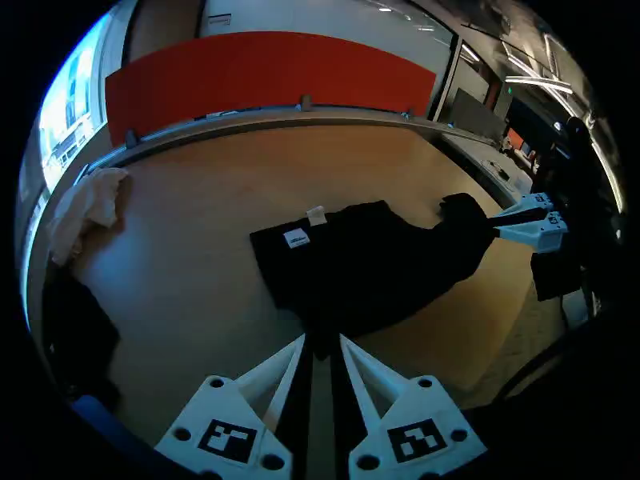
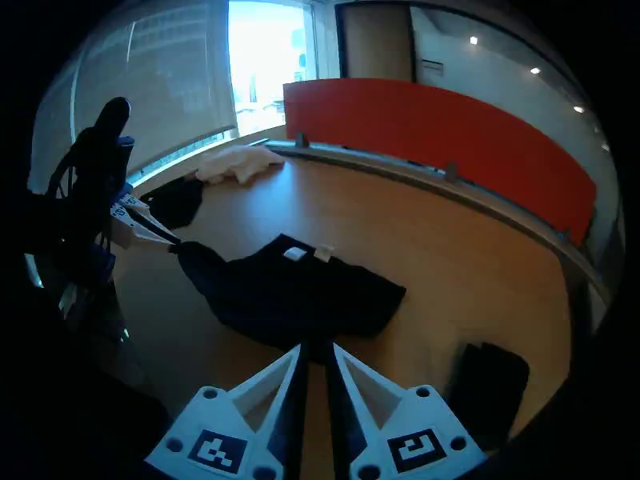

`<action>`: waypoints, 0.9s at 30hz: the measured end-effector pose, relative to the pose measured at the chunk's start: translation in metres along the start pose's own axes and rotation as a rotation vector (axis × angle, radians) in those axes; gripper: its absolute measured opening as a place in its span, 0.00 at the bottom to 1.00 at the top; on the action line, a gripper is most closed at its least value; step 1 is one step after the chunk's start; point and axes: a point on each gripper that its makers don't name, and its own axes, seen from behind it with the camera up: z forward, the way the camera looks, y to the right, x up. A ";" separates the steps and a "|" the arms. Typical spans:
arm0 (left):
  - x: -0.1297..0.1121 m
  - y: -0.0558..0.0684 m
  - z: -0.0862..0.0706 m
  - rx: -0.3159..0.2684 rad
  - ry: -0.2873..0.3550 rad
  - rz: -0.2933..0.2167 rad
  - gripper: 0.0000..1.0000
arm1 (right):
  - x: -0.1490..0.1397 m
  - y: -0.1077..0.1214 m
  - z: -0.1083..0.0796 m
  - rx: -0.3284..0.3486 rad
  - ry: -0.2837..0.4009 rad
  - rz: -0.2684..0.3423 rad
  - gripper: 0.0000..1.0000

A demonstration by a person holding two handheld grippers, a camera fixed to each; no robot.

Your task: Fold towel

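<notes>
**Black towel pinched at two places on the wooden table**

Left gripper [image 1: 322,340]: fingers pressed together on the near edge of the towel [image 1: 360,264], black cloth caught between the tips. Same at the right gripper [image 2: 318,346]: fingers closed onto the towel's hem directly ahead.

Farther off in the left gripper view, at the right, the right gripper nipping a corner of the towel, the cloth drawn out to a point toward it. Behind it, a person's dark outline [image 1: 572,176]. Mirrored in the right gripper view: left gripper at the left, gripping a stretched-out corner.

Between the two holds, the towel spread rumpled across the middle of the wooden table [image 1: 200,240], mostly lying on the top. Two small white tags [image 1: 297,238] showing near its far edge. Whether the pinched corners clear the wood: cannot tell.

Well apart from the towel, a cream cloth [image 1: 88,208] heaped by the table's rim on the window side, with a dark cloth [image 1: 76,336] near it. Another dark bundle [image 2: 492,388] close to the table's edge in the right gripper view, also apart from the towel. Along the back of the table, a low red partition [image 1: 264,76]. Past it, a bright window [image 2: 268,56].
</notes>
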 end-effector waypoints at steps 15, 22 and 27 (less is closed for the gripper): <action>0.001 -0.001 0.002 0.001 -0.005 -0.022 0.14 | -0.001 0.004 0.003 0.002 -0.005 0.002 0.14; 0.012 -0.008 0.015 0.011 0.008 -0.037 0.14 | 0.002 0.013 0.014 -0.007 -0.010 0.001 0.14; 0.021 -0.015 0.027 0.021 0.016 -0.035 0.14 | 0.006 0.022 0.026 -0.018 -0.012 0.006 0.14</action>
